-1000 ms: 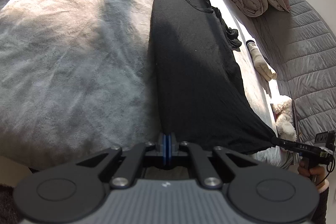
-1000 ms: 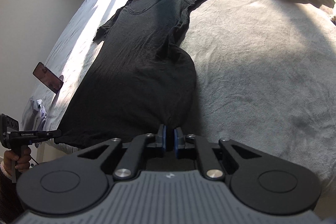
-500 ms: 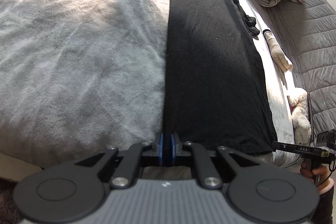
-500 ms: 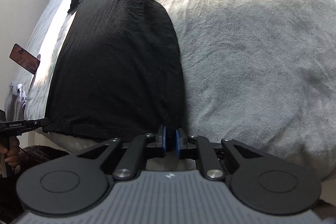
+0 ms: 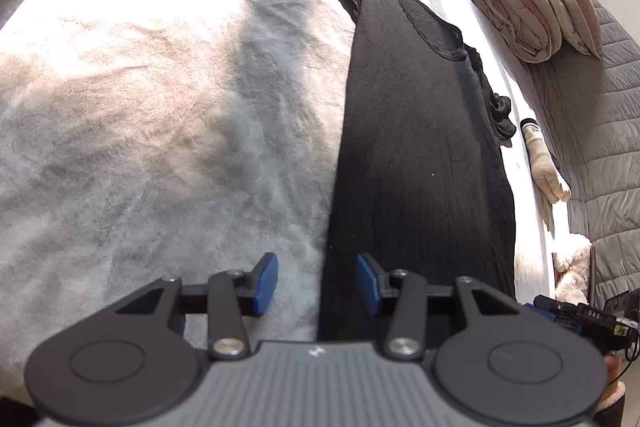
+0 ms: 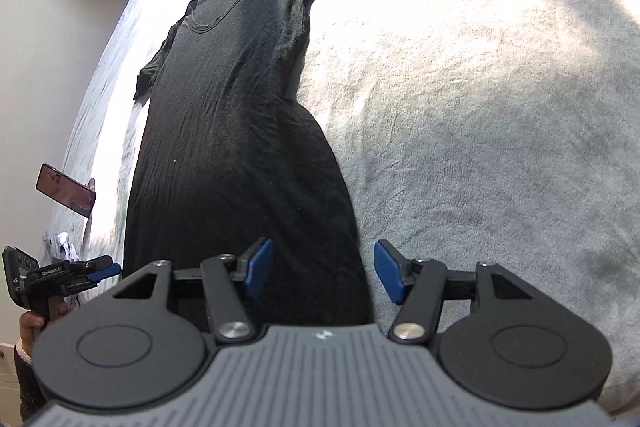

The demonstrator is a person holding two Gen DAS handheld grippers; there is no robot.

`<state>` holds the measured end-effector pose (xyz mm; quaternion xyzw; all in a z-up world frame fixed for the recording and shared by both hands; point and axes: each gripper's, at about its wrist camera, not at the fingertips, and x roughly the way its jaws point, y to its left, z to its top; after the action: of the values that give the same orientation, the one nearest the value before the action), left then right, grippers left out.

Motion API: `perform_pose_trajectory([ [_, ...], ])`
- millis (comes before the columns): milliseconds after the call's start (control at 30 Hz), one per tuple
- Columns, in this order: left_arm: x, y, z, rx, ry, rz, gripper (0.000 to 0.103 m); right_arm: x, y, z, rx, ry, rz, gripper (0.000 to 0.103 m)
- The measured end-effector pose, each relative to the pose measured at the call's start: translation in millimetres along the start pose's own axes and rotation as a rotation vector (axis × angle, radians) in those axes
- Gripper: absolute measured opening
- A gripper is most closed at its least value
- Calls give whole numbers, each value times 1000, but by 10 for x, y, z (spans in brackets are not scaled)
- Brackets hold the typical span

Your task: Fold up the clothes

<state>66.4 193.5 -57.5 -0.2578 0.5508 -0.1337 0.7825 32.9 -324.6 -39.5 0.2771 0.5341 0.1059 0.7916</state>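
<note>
Both tongs, the left tongs (image 5: 317, 283) and the right tongs (image 6: 323, 277), have just been opening and stand apart, gripping nothing. The long black knit T-shirt (image 5: 416, 147) lies flat on the grey fleece-covered bed (image 5: 160, 147), its hem corners between the blue pads (image 5: 266, 283), released.

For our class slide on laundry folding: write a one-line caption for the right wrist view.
Right gripper, jaws just opened, above the hem of a black T-shirt spread flat on a grey blanket.
</note>
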Motion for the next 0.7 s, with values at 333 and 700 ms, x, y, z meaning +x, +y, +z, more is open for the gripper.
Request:
perform_pose_trajectory([
  [333, 402, -41, 750, -132, -108, -57, 45, 389, -4, 679, 77, -69, 60, 61],
  [700, 809, -87, 1558, -237, -212, -92, 43, 845, -155, 1430, 232, -168, 143, 48],
])
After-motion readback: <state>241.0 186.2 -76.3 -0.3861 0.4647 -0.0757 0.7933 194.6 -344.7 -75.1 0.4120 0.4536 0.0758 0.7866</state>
